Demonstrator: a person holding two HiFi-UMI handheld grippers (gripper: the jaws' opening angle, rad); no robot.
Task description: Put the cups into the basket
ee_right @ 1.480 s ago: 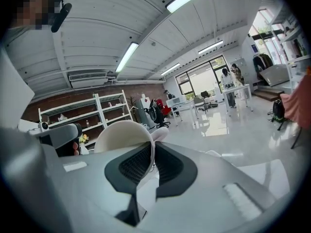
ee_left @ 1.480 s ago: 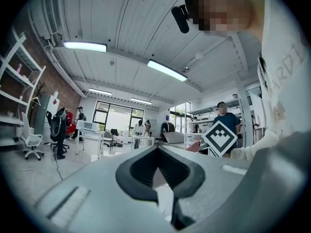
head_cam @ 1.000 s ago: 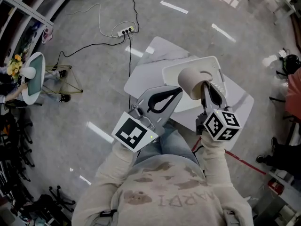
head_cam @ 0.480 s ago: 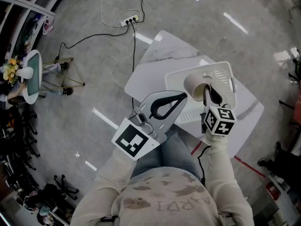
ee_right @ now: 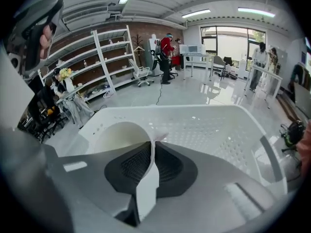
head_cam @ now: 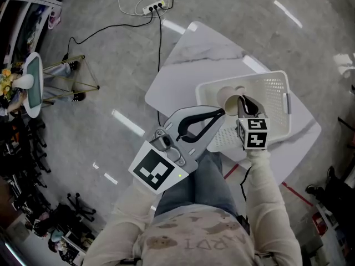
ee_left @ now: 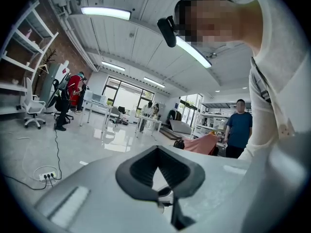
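A white cup point(head_cam: 229, 98) hangs over the near left part of the white perforated basket point(head_cam: 277, 81), which stands on the white marble table point(head_cam: 183, 73). My right gripper point(head_cam: 243, 101) is shut on the cup's rim. In the right gripper view the cup point(ee_right: 119, 136) lies on its side, its thin wall pinched between the dark pads at my right gripper point(ee_right: 151, 155), with the basket point(ee_right: 221, 125) just beyond. My left gripper point(head_cam: 219, 113) is held above the table's near edge, left of the cup, shut with nothing in it. In its own view my left gripper point(ee_left: 156, 150) points out at the room.
A power strip with cables point(head_cam: 151, 6) lies on the floor beyond the table. A red tape line point(head_cam: 294, 189) runs at the lower right. A small stand with flowers point(head_cam: 28, 85) is at the far left. People stand in the background point(ee_left: 239, 127).
My right gripper has carried the cup down and away from me, lower over the basket's near left part. The left gripper has stayed shut beside it.
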